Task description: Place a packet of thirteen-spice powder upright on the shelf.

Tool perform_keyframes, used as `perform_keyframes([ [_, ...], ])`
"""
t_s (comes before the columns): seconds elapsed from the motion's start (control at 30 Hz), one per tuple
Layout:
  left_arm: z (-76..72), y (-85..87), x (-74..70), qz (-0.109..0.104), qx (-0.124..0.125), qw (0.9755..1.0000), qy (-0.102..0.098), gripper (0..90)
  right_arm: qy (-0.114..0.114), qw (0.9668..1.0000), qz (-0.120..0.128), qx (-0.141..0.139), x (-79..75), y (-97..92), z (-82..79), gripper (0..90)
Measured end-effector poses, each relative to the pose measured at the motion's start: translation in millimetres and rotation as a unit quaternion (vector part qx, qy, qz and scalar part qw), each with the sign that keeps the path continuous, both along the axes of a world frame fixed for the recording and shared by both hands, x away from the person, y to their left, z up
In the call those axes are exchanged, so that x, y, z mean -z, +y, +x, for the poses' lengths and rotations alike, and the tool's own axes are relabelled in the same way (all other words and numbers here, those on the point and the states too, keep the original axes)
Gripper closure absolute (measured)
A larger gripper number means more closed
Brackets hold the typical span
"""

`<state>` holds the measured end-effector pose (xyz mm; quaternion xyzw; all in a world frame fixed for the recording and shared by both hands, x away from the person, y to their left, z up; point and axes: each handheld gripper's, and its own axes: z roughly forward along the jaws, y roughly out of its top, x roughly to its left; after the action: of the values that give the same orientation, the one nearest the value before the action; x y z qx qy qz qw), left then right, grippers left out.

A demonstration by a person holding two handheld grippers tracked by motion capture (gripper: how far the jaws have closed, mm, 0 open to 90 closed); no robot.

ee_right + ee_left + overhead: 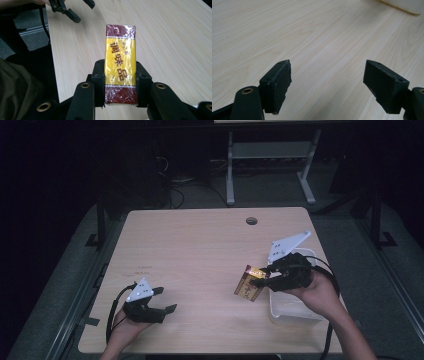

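Note:
A yellow and dark red packet (121, 65) wrapped in clear film, with dark characters on it, is held between the jaws of my right gripper (120, 82). In the high view that packet (249, 285) hangs just above the table, right of centre, with the right gripper (263, 279) shut on its upper end. My left gripper (167, 300) rests low at the table's front left, its jaws wide apart. In the left gripper view the left gripper (327, 85) has nothing between its pads (279, 85), only bare wood.
A white plastic bin (292, 307) sits at the table's right front edge, under my right hand; its corner (404, 6) shows at the top of the left gripper view. A round cable hole (251, 220) lies near the wooden table's (200, 250) far edge. Desk legs stand beyond.

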<state>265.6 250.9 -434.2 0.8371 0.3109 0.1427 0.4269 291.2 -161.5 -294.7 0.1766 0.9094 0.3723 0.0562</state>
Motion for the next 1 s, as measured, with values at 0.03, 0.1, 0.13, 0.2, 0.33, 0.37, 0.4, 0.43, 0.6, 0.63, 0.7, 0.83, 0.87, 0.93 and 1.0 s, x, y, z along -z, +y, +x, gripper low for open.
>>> perform_keyframes([
  [0.03,0.0,0.0,0.2,0.002,0.0,1.0,-0.001,21.9,0.0,1.0,-0.001,0.002,-1.2,-2.9,-0.4,68.3],
  [0.1,0.1,0.4,0.2,0.001,0.001,1.0,0.0,21.9,-0.004,1.0,-0.002,0.003,-2.9,-7.1,-1.3,68.3],
  [0.13,0.2,0.5,0.1,0.0,0.0,1.0,0.001,21.9,-0.004,1.0,-0.001,0.003,-4.0,-10.4,-2.1,68.3],
  [0.2,0.5,0.7,0.1,-0.001,-0.001,1.0,0.0,21.9,-0.007,1.0,-0.003,0.003,-5.3,-15.1,-3.1,68.3],
  [0.33,0.9,1.2,0.5,0.0,-0.002,1.0,0.001,21.8,-0.014,0.9998,-0.012,0.004,-6.4,-27.2,-5.9,68.3],
  [0.37,1.0,1.7,0.4,-0.001,-0.002,1.0,0.001,21.7,-0.016,0.9998,-0.014,0.005,-6.3,-29.2,-6.4,68.3],
  [0.4,0.9,1.7,0.4,-0.002,-0.003,1.0,0.0,21.8,-0.017,0.9997,-0.018,0.005,-6.2,-32.7,-7.3,68.3],
  [0.43,1.0,2.2,0.2,-0.001,-0.003,1.0,0.0,21.8,-0.018,0.9996,-0.019,0.007,-6.1,-34.8,-7.8,68.3],
  [0.6,1.3,2.3,0.1,-0.002,-0.002,1.0,0.001,21.6,-0.024,0.9993,-0.03,0.005,-6.4,-48.3,-13.4,68.3],
  [0.63,1.3,2.2,0.0,-0.003,-0.002,1.0,0.002,21.5,-0.027,0.9991,-0.033,0.004,-6.4,-51.9,-14.4,68.3],
  [0.7,1.4,2.0,0.3,-0.001,-0.002,1.0,0.002,21.5,-0.027,0.9989,-0.037,0.003,-5.9,-58.3,-16.0,68.3],
  [0.83,2.2,2.4,0.8,0.0,-0.003,1.0,0.004,21.4,-0.024,0.9988,-0.042,-0.004,-3.4,-67.0,-17.2,68.3],
  [0.87,2.2,2.7,0.5,-0.001,-0.003,1.0,0.004,21.4,-0.023,0.9987,-0.046,-0.006,-2.6,-70.0,-17.5,68.2],
  [0.93,2.2,3.1,0.1,-0.001,-0.005,1.0,0.002,21.4,-0.026,0.9984,-0.05,-0.011,-1.1,-74.9,-18.6,68.2],
  [1.0,2.3,3.7,-0.3,-0.001,-0.008,1.0,0.0,21.4,-0.021,0.9984,-0.05,-0.016,0.8,-79.5,-19.4,68.3],
])
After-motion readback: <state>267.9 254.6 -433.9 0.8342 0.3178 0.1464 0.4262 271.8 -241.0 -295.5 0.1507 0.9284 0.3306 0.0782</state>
